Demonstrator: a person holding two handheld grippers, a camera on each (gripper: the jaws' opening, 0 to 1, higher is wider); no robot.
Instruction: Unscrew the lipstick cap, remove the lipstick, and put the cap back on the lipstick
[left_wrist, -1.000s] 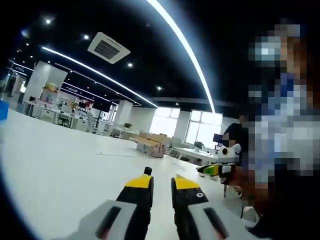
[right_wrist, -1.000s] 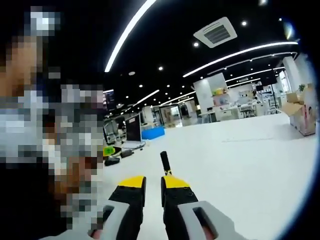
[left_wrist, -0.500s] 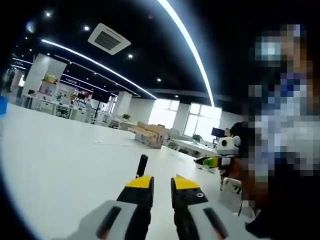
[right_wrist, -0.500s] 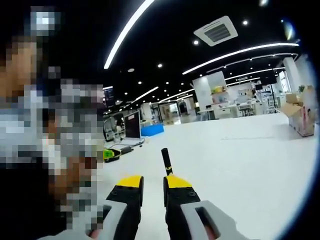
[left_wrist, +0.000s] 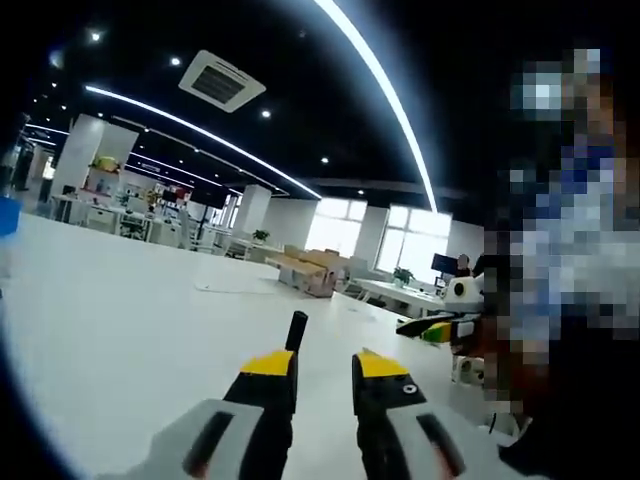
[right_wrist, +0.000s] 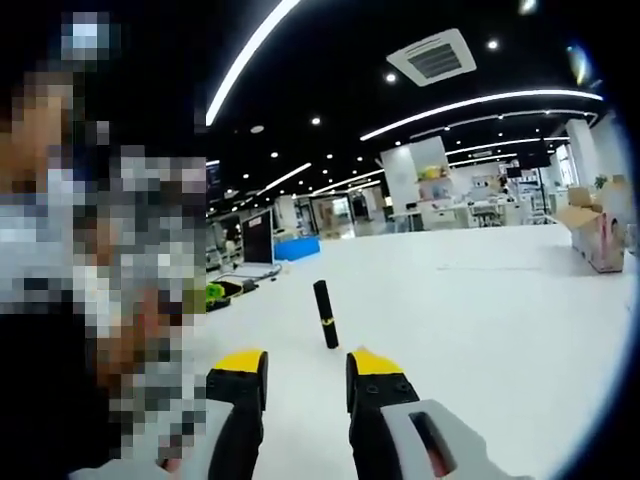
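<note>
A slim black lipstick tube (right_wrist: 325, 314) with a small gold band stands upright on the white table (right_wrist: 480, 310), a short way beyond my right gripper (right_wrist: 305, 362). That gripper is open with nothing between its jaws. In the left gripper view the same tube (left_wrist: 296, 330) rises just past the left jaw tip of my left gripper (left_wrist: 325, 365), which is open and holds nothing. The right gripper (left_wrist: 428, 326) comes in from the right there, and the left gripper (right_wrist: 214, 293) shows small at the left of the right gripper view.
A person stands close beside the table, by the right of the left gripper view and the left of the right gripper view. Cardboard boxes (right_wrist: 600, 232) sit at the far right. A blue bin (right_wrist: 297, 247) and a laptop (right_wrist: 258, 252) lie farther back.
Both grippers' jaws have spread wider. The right gripper has drawn back from the tube, which now stands free on the table instead of touching the right jaw tip.
</note>
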